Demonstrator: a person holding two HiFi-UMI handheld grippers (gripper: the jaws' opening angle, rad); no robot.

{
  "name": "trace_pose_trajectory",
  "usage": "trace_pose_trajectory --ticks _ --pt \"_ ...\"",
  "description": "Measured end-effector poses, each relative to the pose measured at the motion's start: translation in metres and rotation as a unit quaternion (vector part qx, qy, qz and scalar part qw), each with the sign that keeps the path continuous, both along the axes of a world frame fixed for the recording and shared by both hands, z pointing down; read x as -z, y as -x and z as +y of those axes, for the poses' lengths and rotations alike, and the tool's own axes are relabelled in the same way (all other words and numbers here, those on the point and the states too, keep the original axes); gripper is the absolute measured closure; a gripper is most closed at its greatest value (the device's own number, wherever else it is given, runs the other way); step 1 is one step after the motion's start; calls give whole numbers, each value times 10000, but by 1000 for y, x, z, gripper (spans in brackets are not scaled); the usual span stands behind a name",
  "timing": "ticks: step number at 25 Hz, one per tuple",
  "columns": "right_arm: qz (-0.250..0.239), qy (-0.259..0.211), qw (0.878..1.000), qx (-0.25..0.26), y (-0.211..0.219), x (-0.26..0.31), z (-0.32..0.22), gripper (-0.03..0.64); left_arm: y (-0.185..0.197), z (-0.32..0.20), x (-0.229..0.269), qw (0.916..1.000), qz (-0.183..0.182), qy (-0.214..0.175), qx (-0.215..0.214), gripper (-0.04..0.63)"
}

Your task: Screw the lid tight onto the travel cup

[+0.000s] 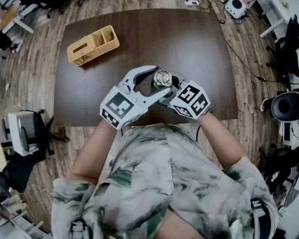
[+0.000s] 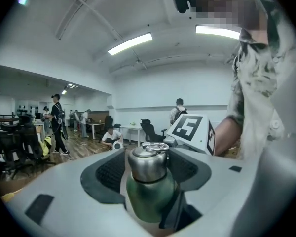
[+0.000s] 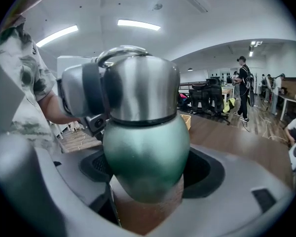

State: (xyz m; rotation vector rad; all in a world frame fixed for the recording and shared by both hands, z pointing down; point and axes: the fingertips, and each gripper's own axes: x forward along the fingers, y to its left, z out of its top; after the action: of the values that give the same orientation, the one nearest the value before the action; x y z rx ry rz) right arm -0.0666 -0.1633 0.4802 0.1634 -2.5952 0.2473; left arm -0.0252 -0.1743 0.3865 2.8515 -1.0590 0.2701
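The travel cup [image 1: 162, 78] has a green body [image 3: 145, 157], a brown lower part and a steel lid [image 2: 148, 164] with a ring handle. It is held over the dark table's near middle. My right gripper [image 1: 168, 87] comes in from the right, shut on the cup's body [image 2: 150, 196], which fills the space between its jaws [image 3: 145, 181]. My left gripper [image 1: 157, 82] reaches in from the left with its jaws on either side of the lid. A narrow gap shows between each dark pad [image 2: 111, 172] and the steel, so the left gripper [image 2: 148, 169] is open. One grey left finger [image 3: 81, 98] shows beside the lid.
A wicker box with two compartments [image 1: 93, 45] lies on the far left of the brown table [image 1: 189, 34]. Office chairs [image 1: 25, 133] stand around the table on the wood floor, with cables on the floor to the right. People and desks are in the room beyond.
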Motion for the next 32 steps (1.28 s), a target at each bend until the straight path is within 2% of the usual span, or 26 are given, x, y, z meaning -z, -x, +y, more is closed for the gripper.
trace_pose_trajectory --ticks 5,8,22,32 --pt "75 -30 9999 -90 6 -2 1 218 5 -4 -4 9956 -132 33 923 321" --pt "83 3 9999 -94 8 -4 2 218 8 -5 -7 9938 -179 13 1095 321" --pt "31 -47 10000 37 1 -1 2 218 -1 -2 -5 9997 -175 6 153 330" --pt "68 -25 10000 -26 5 -8 -2 218 4 -7 -12 9996 -216 128 105 328"
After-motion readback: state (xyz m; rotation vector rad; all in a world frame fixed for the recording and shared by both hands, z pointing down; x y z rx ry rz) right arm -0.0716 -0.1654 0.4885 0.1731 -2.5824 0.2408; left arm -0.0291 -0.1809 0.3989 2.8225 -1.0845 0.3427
